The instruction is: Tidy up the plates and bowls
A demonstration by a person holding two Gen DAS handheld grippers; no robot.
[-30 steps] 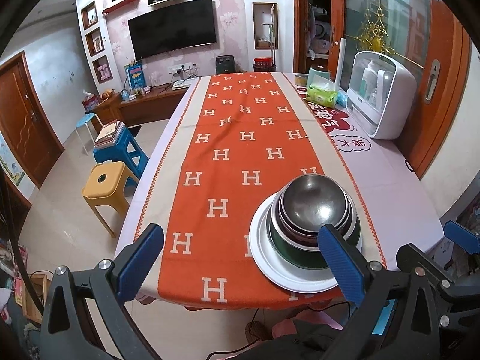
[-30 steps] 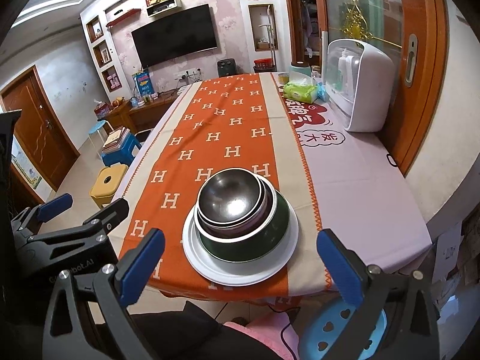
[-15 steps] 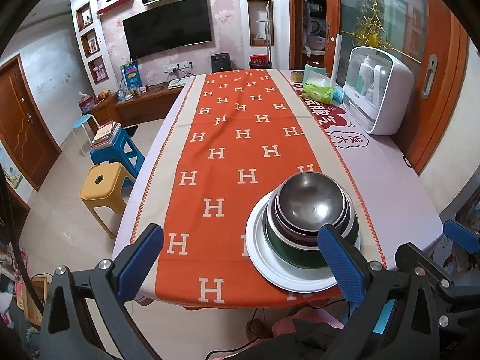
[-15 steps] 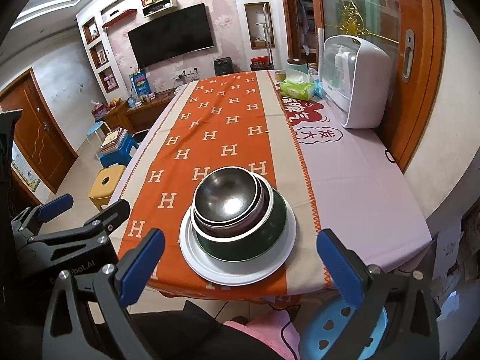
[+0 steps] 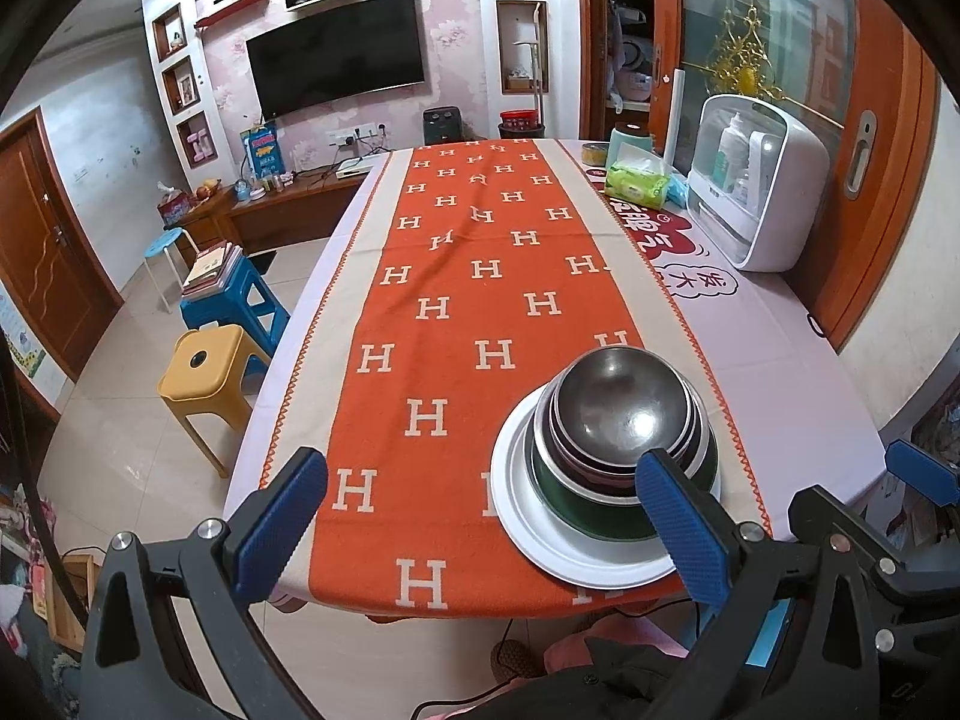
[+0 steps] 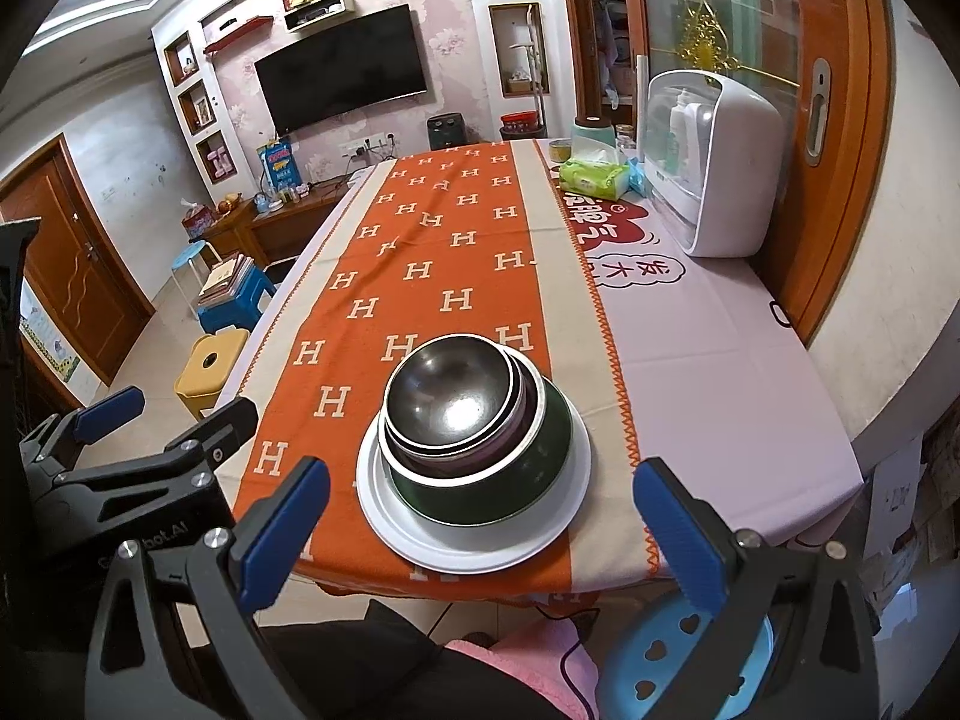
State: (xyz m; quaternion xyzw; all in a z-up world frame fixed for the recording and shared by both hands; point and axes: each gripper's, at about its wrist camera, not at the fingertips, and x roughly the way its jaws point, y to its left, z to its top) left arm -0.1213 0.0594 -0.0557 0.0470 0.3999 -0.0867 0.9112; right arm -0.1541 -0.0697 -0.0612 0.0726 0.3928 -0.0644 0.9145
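A stack of nested bowls sits on a white plate [image 5: 540, 534] [image 6: 480, 546] near the table's front edge. The top bowl is dark metal [image 5: 624, 408] [image 6: 450, 390], with a dark green bowl [image 5: 588, 516] [image 6: 510, 492] at the bottom. My left gripper [image 5: 480, 534] is open and empty, held short of the table edge, left of the stack. My right gripper [image 6: 480, 534] is open and empty, centred in front of the stack. The left gripper's body shows at the left of the right wrist view [image 6: 138, 456].
The table carries an orange runner with H letters [image 5: 480, 276] [image 6: 432, 252]. A white cabinet appliance [image 5: 750, 180] [image 6: 714, 162], a green wipes pack [image 5: 636, 183] and a cup stand at the far right. Yellow [image 5: 204, 366] and blue stools [image 5: 234, 300] stand left of the table.
Both grippers have drawn back slightly from the table and stay open. The stack has not moved.
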